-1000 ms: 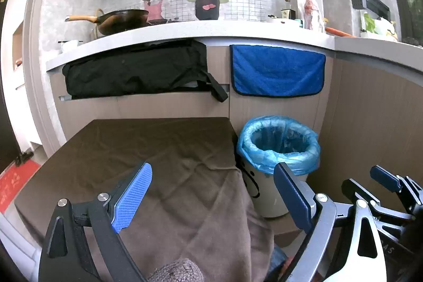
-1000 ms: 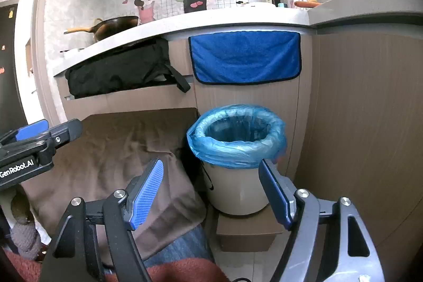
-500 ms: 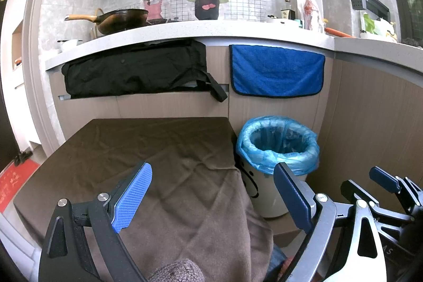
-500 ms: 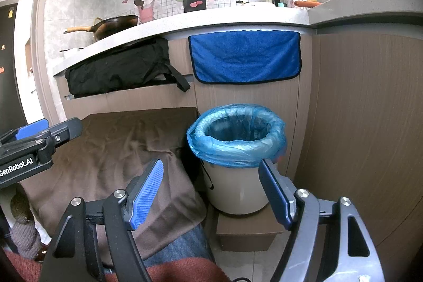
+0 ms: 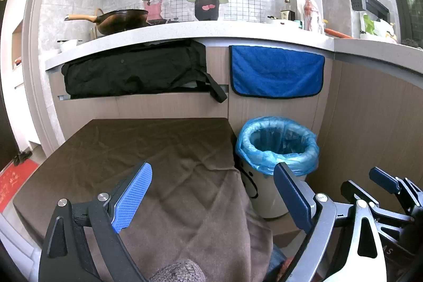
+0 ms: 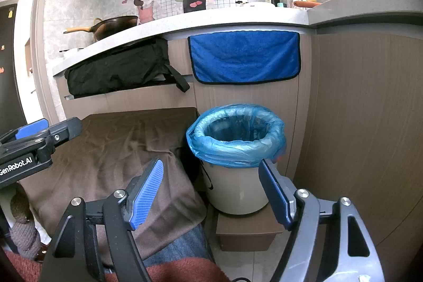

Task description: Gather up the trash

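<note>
A white trash bin with a blue liner (image 5: 277,149) stands on a low wooden block to the right of the table; it also shows in the right wrist view (image 6: 238,139). No trash shows on the brown cloth. My left gripper (image 5: 211,192) is open and empty above the table's near right part. My right gripper (image 6: 211,189) is open and empty, in front of the bin, near the table's corner. The right gripper shows at the lower right of the left wrist view (image 5: 383,184), the left gripper at the left of the right wrist view (image 6: 39,134).
The table under a brown cloth (image 5: 119,149) stands against a wooden counter front. A black bag (image 5: 132,70) and a blue towel (image 5: 277,70) hang under the countertop. A wok (image 5: 119,20) and bottles (image 5: 312,9) stand on the counter. A wooden wall panel (image 6: 370,123) is right of the bin.
</note>
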Motion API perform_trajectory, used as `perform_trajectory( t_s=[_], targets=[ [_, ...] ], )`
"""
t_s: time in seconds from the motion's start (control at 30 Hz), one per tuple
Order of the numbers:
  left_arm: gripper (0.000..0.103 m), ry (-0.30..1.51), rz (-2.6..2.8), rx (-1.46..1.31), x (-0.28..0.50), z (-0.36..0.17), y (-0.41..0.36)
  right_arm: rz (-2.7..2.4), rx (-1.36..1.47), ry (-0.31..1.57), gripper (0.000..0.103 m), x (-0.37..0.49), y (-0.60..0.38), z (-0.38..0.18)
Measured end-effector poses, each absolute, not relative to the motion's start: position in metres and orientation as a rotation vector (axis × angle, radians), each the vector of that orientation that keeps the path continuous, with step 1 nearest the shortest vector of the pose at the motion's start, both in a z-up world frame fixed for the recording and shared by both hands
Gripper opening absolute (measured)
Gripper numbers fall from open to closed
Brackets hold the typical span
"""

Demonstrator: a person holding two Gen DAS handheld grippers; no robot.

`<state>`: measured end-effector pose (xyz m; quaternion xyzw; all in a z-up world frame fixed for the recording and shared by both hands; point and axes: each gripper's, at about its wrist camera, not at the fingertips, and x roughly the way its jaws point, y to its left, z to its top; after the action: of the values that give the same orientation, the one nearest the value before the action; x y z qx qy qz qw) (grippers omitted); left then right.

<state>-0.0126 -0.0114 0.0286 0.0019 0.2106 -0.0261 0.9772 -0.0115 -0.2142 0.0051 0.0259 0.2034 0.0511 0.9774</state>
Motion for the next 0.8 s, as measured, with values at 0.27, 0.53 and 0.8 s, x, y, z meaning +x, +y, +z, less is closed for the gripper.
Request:
perform_trajectory(
  t_s=[0.27, 0.53, 0.8],
  targets=[
    [0.093, 0.424, -0.053, 0.004, -0.012, 0.0278, -0.0115, 0.102, 0.052, 0.41, 0.072, -0.0137, -0.2143, 0.0041],
    [0.093, 0.424, -0.052, 0.003, -0.012, 0.0277, -0.0119, 0.102, 0.052, 0.41, 0.072, -0.0126, -0.2144, 0.0044],
    [0.093, 0.423, -0.051, 0.002, -0.0122, 0.0278, -0.012, 0.103, 0.054, 0.412, 0.072, -0.0129, -0.2153, 0.0038]
  ],
)
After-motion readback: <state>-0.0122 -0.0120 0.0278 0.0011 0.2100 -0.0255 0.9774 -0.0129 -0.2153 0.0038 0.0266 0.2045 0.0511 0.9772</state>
